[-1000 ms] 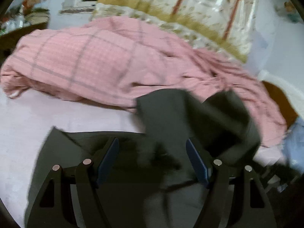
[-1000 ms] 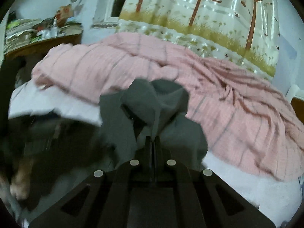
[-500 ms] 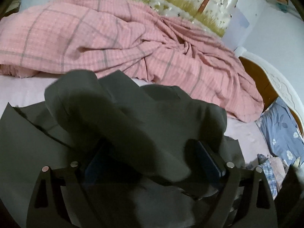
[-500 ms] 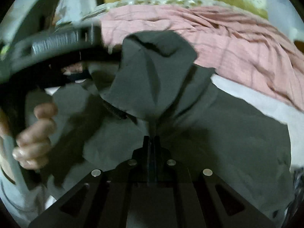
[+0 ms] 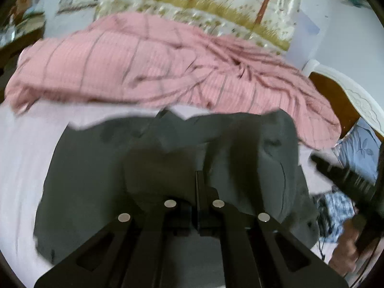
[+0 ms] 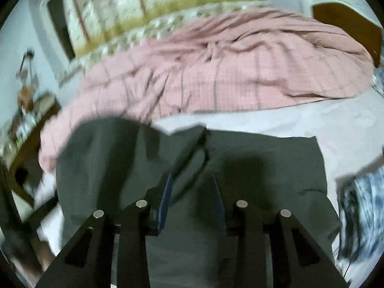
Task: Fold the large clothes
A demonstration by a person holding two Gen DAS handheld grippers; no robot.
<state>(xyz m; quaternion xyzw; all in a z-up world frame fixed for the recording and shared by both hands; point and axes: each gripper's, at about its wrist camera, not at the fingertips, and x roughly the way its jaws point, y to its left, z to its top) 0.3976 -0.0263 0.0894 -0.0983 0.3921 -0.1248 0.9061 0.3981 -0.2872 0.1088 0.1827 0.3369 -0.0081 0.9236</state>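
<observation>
Two tongs work over one dark grey garment [image 5: 96, 180] spread on the bed's pale sheet [image 5: 21, 158], filling the lower half of both frames, with a rumpled pink checked duvet [image 5: 144, 67] banked across the middle behind it. The left tongs [image 5: 199, 180] are pressed together, and a ridge of the dark cloth rises from their tips toward the centre right, so they appear to be pinching a fold of it. The right tongs [image 6: 192, 187] stand parted, blue pads [image 6: 165, 192] showing, with cloth lying under and between them but nothing clamped. To do this fold well, I judge the left should carry its pinched edge low and flat across the body of the garment while the right presses or smooths the layer beneath, so no crease bunches under the fold. Motion blur softens both views, so seams, sleeves and collar are hard to make out, and what sort of garment it is I cannot tell. Its near edge is hidden behind the tong bodies, and at the lower right of the left view a hand [image 5: 345, 247] is only partly visible.
</observation>
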